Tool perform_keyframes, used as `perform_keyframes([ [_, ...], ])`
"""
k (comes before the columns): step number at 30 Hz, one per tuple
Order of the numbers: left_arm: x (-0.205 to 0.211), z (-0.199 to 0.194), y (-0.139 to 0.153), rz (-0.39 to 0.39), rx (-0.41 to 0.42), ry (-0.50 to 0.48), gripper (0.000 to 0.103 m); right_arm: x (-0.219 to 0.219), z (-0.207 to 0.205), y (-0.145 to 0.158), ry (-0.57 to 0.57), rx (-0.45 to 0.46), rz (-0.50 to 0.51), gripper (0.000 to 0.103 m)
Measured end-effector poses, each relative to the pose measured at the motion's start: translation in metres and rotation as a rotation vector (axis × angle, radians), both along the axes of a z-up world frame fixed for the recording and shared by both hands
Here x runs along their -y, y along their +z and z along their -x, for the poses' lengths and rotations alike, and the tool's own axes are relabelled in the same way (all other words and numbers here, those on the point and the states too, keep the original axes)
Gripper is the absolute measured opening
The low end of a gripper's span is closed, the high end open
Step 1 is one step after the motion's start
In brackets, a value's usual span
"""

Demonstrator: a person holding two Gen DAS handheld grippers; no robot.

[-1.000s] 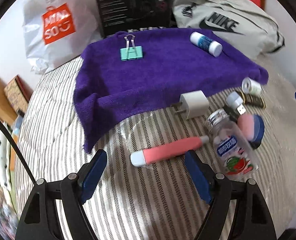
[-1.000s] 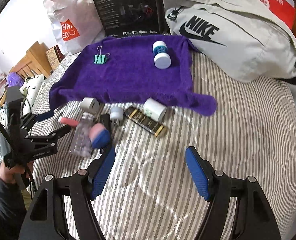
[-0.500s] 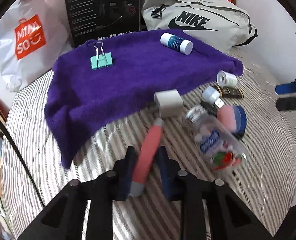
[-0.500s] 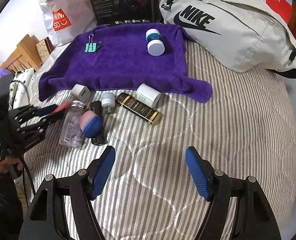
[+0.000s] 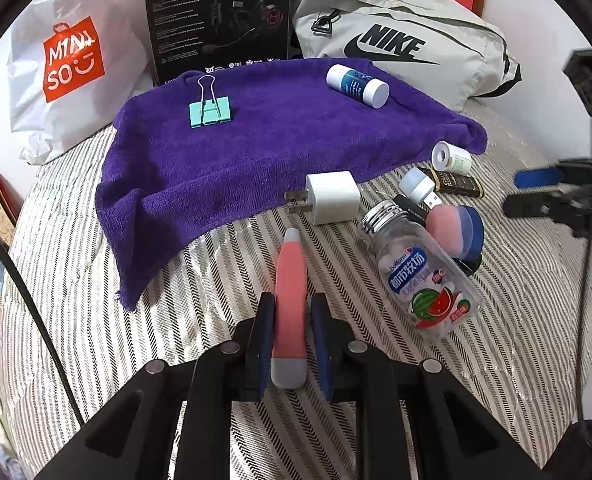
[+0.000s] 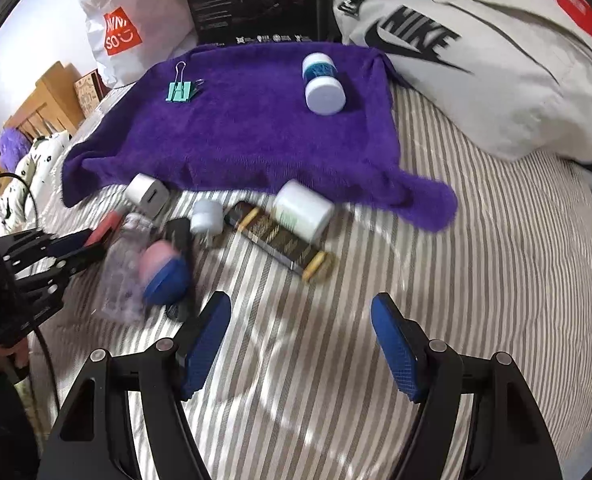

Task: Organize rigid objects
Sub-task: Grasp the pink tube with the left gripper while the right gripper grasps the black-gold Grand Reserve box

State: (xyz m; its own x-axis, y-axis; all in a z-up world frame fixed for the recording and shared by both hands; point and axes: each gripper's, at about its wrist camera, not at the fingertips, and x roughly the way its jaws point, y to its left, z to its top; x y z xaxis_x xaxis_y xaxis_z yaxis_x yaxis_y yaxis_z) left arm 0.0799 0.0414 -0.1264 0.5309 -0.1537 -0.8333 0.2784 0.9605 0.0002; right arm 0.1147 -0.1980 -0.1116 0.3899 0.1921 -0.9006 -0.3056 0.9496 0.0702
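My left gripper point(image 5: 291, 312) is shut on a pink pen-shaped tube point(image 5: 291, 280) with a grey end, held over the striped bed. Ahead of it lie a white charger plug point(image 5: 332, 198), a clear candy bottle point(image 5: 424, 276), a pink and blue sponge point(image 5: 456, 230), a white USB adapter point(image 5: 416, 184) and a small white jar point(image 5: 450, 156). On the purple towel point(image 5: 264, 148) rest a teal binder clip point(image 5: 209, 114) and a white and blue bottle point(image 5: 357, 85). My right gripper point(image 6: 301, 332) hangs open over bare bedding, near a black and gold box point(image 6: 280, 240).
A Miniso bag point(image 5: 72, 64), a black headset box point(image 5: 220, 16) and a grey Nike bag point(image 5: 400, 40) stand behind the towel. The bed edge falls away at the left, with wooden furniture point(image 6: 48, 96) beyond. A hand point(image 6: 0, 356) holds the left tool.
The left gripper went from open around the pink tube to shut on it, and the tube now points straight ahead. The right gripper has moved closer to the pile and stays open.
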Motion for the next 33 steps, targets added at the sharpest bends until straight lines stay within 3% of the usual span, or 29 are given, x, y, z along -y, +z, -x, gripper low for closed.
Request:
perform_keyframes([
  [6, 0.0, -0.001, 0.0, 0.006, -0.009, 0.02, 0.018, -0.009, -0.025, -0.02, 0.064, 0.032, 0.036, 0.071],
  [10, 0.001, -0.002, 0.0, 0.002, -0.012, 0.025, 0.018, -0.02, -0.025, -0.024, 0.136, 0.065, 0.042, 0.041],
  [13, 0.0, -0.002, 0.0, 0.007, -0.013, 0.034, 0.018, -0.025, -0.012, -0.023, 0.196, 0.056, 0.03, 0.028],
  [18, 0.001, -0.002, 0.0, 0.003, -0.012, 0.044, 0.018, -0.037, 0.001, -0.023, 0.262, 0.033, 0.003, 0.026],
  [26, 0.0, -0.003, 0.0, 0.01, -0.016, 0.059, 0.018, -0.049, -0.027, -0.025, 0.211, 0.048, -0.006, 0.027],
  [30, 0.001, -0.001, 0.0, 0.007, -0.009, 0.07, 0.018, -0.055, -0.022, -0.025, 0.213, 0.074, 0.035, 0.023],
  [33, -0.001, 0.002, 0.001, 0.012, -0.015, 0.083, 0.017, -0.039, -0.01, -0.023, 0.171, 0.037, 0.019, 0.023],
])
